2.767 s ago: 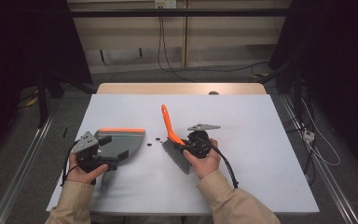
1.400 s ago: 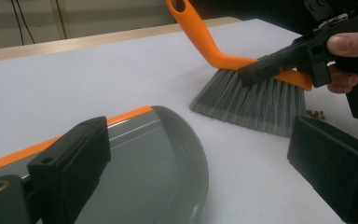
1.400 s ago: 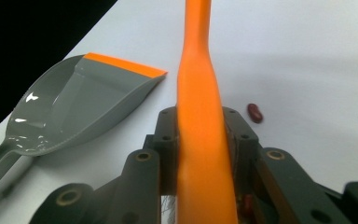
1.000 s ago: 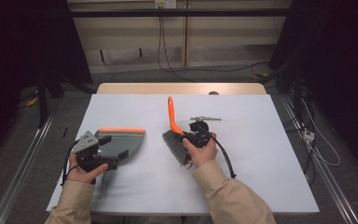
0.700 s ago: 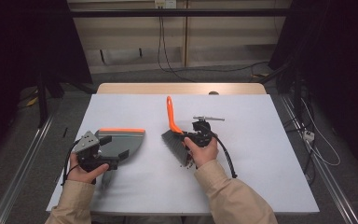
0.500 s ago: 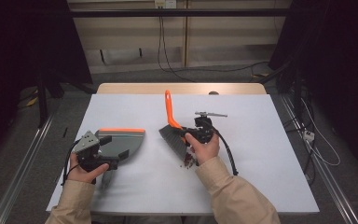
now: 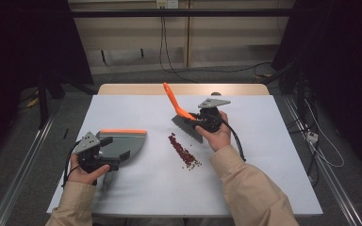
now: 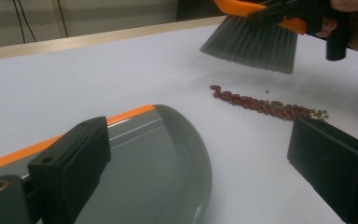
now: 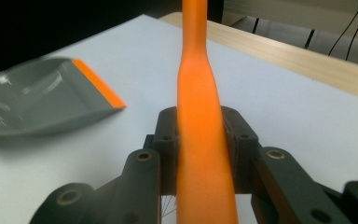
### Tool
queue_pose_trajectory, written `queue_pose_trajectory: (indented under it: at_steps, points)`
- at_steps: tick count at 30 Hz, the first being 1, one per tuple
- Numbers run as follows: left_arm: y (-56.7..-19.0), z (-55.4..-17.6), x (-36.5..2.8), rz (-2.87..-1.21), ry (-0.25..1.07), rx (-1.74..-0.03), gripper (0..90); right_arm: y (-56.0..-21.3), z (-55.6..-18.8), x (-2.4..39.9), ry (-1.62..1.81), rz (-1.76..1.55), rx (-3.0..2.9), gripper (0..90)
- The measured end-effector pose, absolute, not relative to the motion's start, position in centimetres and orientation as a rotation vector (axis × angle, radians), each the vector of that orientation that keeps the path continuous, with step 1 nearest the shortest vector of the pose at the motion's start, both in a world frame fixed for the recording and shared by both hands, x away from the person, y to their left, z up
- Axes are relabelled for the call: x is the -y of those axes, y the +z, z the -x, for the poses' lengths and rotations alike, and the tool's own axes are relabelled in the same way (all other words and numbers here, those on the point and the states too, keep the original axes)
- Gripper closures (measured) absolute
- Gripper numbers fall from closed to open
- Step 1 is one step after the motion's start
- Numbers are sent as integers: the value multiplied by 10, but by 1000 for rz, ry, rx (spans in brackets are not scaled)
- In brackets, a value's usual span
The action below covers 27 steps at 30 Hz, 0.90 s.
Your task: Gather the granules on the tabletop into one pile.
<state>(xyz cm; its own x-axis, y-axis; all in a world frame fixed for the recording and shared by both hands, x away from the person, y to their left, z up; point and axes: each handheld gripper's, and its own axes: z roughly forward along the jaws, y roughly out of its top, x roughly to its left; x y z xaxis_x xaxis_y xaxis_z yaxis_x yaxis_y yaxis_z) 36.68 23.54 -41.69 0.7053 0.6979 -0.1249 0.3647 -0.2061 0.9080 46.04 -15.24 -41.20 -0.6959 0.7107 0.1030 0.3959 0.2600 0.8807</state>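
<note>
1. Below the raised brush (image 7: 185,121), clamped in the right gripper (image 7: 206,120), beans (image 7: 183,151) lie in a line.
2. Left gripper (image 8: 205,177) jaws stand apart; whether they grip the dustpan (image 8: 135,158) unclear.
3. Right jaws pinch the orange handle (image 9: 200,140); a hard sweep could scatter beans past the pan.

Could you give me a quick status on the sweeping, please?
Right hand-held gripper shut on brush, lifted. Left hand-held gripper open around dustpan. Beans lined between, path clear.

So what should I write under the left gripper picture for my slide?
Brush lifted above a line of red beans, grey dustpan waiting on the white table.
</note>
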Motion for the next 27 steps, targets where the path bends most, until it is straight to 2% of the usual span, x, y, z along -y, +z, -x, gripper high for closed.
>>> queue_pose_trajectory:
  at_steps: [15, 27]
  points:
    - [-416, -367, -243, -1799, 392, -862, 58, -433, -492, 125, 1321, -453, -2348, 713]
    - [-416, -367, -243, -1805, 398, -864, 58, -436, -474, 124, 1301, -297, -2516, 707]
